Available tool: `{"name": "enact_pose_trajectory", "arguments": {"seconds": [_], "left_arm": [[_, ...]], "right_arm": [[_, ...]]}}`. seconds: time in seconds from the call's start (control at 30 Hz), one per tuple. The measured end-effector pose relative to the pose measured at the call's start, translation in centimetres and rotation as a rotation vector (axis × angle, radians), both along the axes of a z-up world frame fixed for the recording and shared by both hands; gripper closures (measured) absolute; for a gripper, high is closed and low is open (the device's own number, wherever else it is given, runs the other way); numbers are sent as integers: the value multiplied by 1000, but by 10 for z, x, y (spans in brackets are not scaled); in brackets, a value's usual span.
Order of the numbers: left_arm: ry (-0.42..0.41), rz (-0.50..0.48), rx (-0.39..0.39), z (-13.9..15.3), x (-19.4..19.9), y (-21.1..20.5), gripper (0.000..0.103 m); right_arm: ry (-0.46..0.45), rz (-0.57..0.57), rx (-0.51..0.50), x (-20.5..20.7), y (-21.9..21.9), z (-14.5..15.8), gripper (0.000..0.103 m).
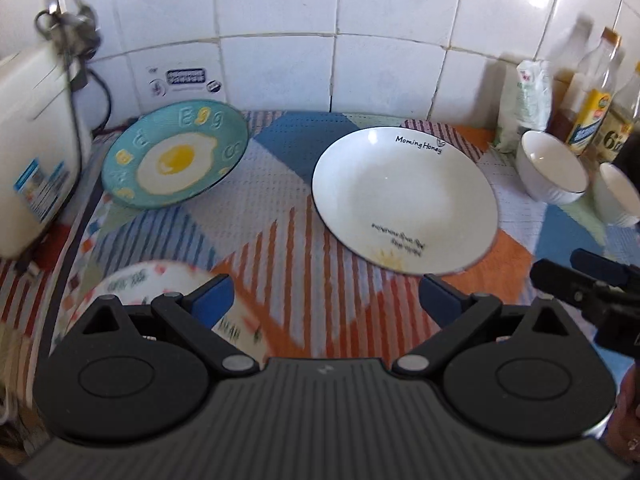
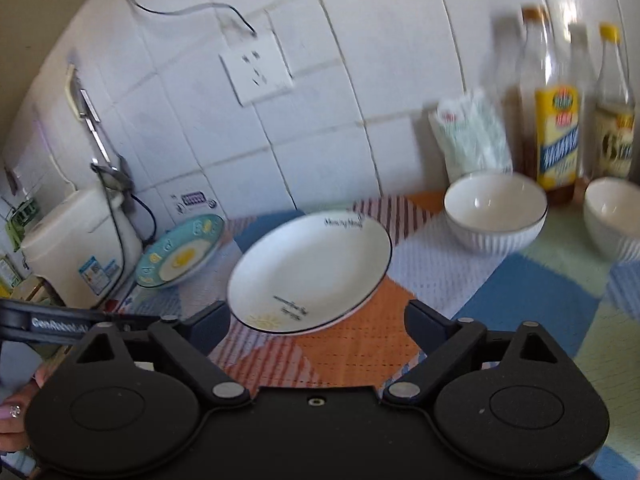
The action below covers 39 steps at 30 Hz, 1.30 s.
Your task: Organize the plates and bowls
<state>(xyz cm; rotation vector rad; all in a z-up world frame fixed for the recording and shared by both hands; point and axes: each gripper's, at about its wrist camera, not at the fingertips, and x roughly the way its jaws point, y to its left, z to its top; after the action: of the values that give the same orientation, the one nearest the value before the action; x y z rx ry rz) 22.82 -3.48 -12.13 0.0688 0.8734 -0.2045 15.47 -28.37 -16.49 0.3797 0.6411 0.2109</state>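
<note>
Item: surface (image 1: 280,248), covered with a patterned cloth, tiled wall behind.

Plates, three. We count a white plate (image 1: 404,200) lettered "Morning Honey" at centre right of the left wrist view; a teal fried-egg plate (image 1: 176,154) at upper left, its far rim propped up against the wall; a third patterned plate (image 1: 132,284) at lower left, blurred and partly hidden behind the left tongs (image 1: 324,300).

Bowls, two. A white ribbed bowl (image 2: 496,208) and a second white bowl (image 2: 612,216) stand near each other at the right of the right wrist view, in front of the sauce bottles (image 2: 556,120) and a plastic packet (image 2: 472,136).

Tongs. Both pairs spread wide, nothing between them. The right tongs (image 2: 316,322) hang just short of the white plate's near rim.

Step, as we judge it: approach; nothing gathered yet. The next move calls for getting one finger under a plate rim and the other over it, which looks awkward on a plate lying flat.
</note>
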Motion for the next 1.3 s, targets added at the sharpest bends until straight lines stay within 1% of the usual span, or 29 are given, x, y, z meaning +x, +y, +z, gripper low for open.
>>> {"name": "enact_pose_trajectory", "arguments": {"seconds": [0.07, 0.1, 0.13, 0.17, 0.23, 0.27, 0.3, 0.33, 0.37, 0.4, 0.43, 0.47, 0.5, 0.53, 0.57, 0.6, 0.63, 0.73, 0.8, 0.87, 1.0, 1.03, 1.1, 1.13, 1.17, 1.23, 1.3], "left_arm": [[5, 13, 28, -13, 13, -11, 3], [12, 11, 22, -17, 22, -16, 3], [11, 15, 15, -20, 30, -20, 3], [6, 23, 30, -23, 38, -25, 3], [5, 39, 107, -29, 54, -35, 3], [12, 61, 132, -33, 63, -38, 3], [22, 73, 118, -37, 70, -36, 3], [45, 84, 93, -40, 78, -34, 3], [70, 97, 62, -42, 85, -30, 3], [85, 104, 27, -44, 90, -27, 5], [85, 101, 1, -46, 93, -25, 10], [82, 94, -8, -48, 95, -25, 29], [88, 75, -2, -51, 97, -26, 47], [105, 63, 7, -54, 100, -27, 51], [125, 64, 3, -58, 102, -26, 59], [138, 63, -22, -61, 103, -24, 66], [143, 57, -52, -61, 104, -22, 68], [149, 49, -72, -63, 105, -21, 68], [149, 49, -98, -65, 106, -20, 68], [143, 50, -108, -66, 107, -20, 70], [143, 58, -109, -64, 104, -21, 74], [157, 60, -132, -62, 103, -19, 73], [172, 54, -177, -55, 100, -16, 73], [164, 43, -177, -51, 97, -16, 73], [148, 29, -167, -47, 93, -18, 73], [119, 0, -145, -39, 81, -21, 73], [114, -18, -122, -35, 70, -25, 73]], "right_arm": [[-10, 12, -10, 9, 3, -12, 11], [-4, 15, -13, 15, 5, -18, 11], [7, 9, -4, 20, 6, -24, 11], [23, 1, 18, 26, 5, -30, 12], [51, -15, 65, 41, 1, -41, 14], [65, -28, 84, 46, 0, -45, 18], [78, -41, 102, 53, -4, -51, 22], [90, -57, 114, 59, -7, -55, 36], [111, -76, 116, 66, -10, -60, 45], [133, -99, 121, 71, -13, -65, 48], [147, -118, 139, 75, -18, -69, 54], [145, -126, 165, 77, -22, -70, 62], [145, -129, 189, 80, -25, -72, 66], [145, -128, 215, 82, -28, -73, 75], [143, -123, 246, 83, -30, -73, 85], [149, -128, 259, 84, -31, -73, 85], [155, -131, 250, 87, -30, -73, 86], [160, -130, 189, 91, -23, -69, 86], [175, -133, 166, 98, -21, -69, 86], [204, -141, 179, 106, -21, -73, 87], [189, -153, 193, 110, -23, -77, 86], [187, -146, 193, 109, -23, -78, 86], [175, -133, 149, 107, -22, -74, 85], [164, -127, 129, 105, -22, -72, 85], [156, -121, 131, 103, -24, -71, 84], [156, -111, 183, 99, -34, -72, 84], [143, -100, 174, 91, -37, -70, 84]]}}
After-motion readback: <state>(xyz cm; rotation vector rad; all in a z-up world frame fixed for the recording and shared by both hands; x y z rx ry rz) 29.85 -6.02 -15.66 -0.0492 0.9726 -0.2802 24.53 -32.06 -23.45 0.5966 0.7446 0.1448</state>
